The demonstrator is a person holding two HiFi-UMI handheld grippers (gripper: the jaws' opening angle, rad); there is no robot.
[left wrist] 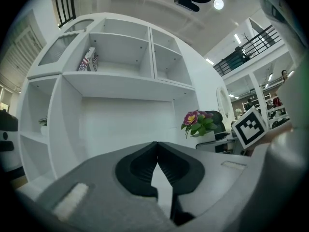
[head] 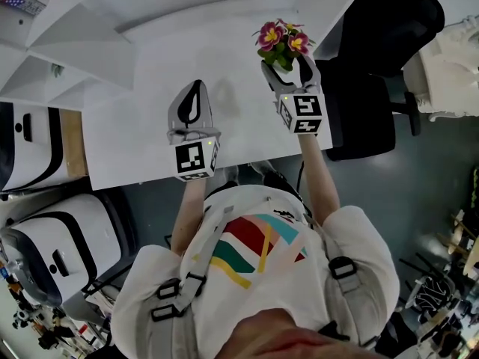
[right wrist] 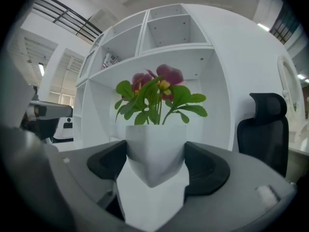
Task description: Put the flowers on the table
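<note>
A small white pot of flowers [head: 281, 42] with pink and yellow blooms and green leaves is held over the right part of the white table [head: 142, 126]. My right gripper [head: 288, 67] is shut on the flower pot [right wrist: 155, 151], its dark pads pressing both sides of the pot. The flowers [left wrist: 199, 122] also show at the right in the left gripper view. My left gripper [head: 193, 105] hovers over the table's middle, shut with nothing between its pads [left wrist: 145, 170].
White shelving [left wrist: 120, 62] rises behind the table, with a small box [left wrist: 89, 59] on an upper shelf. A black office chair [head: 374, 58] stands right of the table. White machines [head: 45, 230] sit on the floor at the left.
</note>
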